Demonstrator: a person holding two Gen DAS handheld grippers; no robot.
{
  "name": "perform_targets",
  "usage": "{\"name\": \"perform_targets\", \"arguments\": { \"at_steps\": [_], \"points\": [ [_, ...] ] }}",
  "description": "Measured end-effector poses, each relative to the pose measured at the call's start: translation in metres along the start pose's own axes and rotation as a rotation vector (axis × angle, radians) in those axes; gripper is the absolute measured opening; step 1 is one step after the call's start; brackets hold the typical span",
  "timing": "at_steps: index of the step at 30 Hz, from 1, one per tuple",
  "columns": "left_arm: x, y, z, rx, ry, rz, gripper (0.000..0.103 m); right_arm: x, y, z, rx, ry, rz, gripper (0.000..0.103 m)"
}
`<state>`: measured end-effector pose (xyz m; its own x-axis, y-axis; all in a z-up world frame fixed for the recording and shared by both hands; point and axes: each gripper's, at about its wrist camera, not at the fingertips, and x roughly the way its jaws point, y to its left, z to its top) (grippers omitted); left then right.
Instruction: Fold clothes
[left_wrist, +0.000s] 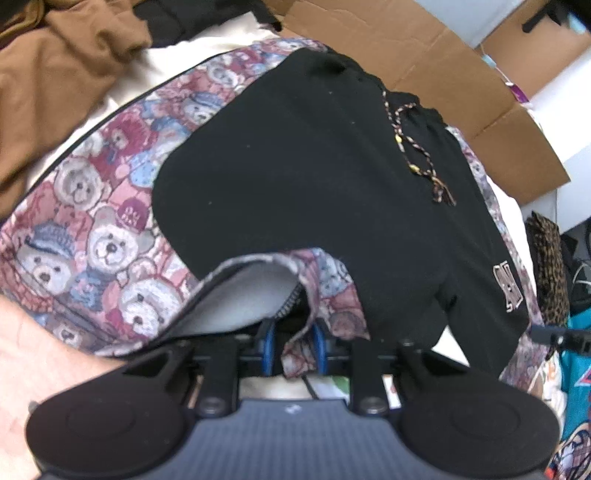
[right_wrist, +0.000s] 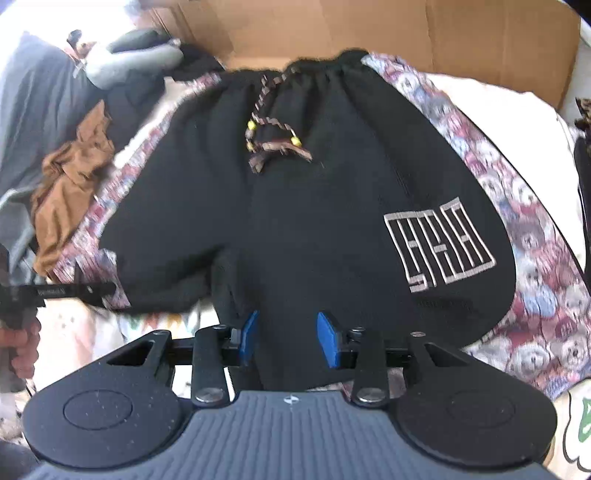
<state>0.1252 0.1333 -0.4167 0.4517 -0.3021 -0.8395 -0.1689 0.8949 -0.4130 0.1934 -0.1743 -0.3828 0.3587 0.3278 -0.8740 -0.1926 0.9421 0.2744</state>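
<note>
Both wrist views look steeply down, close, sharing the black shorts (left_wrist: 314, 166).

Black shorts (right_wrist: 295, 221), grey logo (right_wrist: 437, 245); teddy-bear print fabric (left_wrist: 92, 229) maroon, blue, cream; brown garment (left_wrist: 55, 74).

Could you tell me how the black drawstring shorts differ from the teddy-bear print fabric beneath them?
The black drawstring shorts are plain with one outlined logo; the teddy-bear print fabric is patterned all over. The shorts lie flat on top, while the fabric's near edge is lifted in the left gripper.
</note>
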Motion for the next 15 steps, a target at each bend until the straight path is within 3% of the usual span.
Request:
{"name": "perform_targets", "arguments": {
  "at_steps": [15],
  "points": [
    [0.001,0.000,-0.007,0.030,0.026,0.001,0.026,0.002,0.002,-0.013,-0.028,0.014,-0.018,0.043]
  ]
}}
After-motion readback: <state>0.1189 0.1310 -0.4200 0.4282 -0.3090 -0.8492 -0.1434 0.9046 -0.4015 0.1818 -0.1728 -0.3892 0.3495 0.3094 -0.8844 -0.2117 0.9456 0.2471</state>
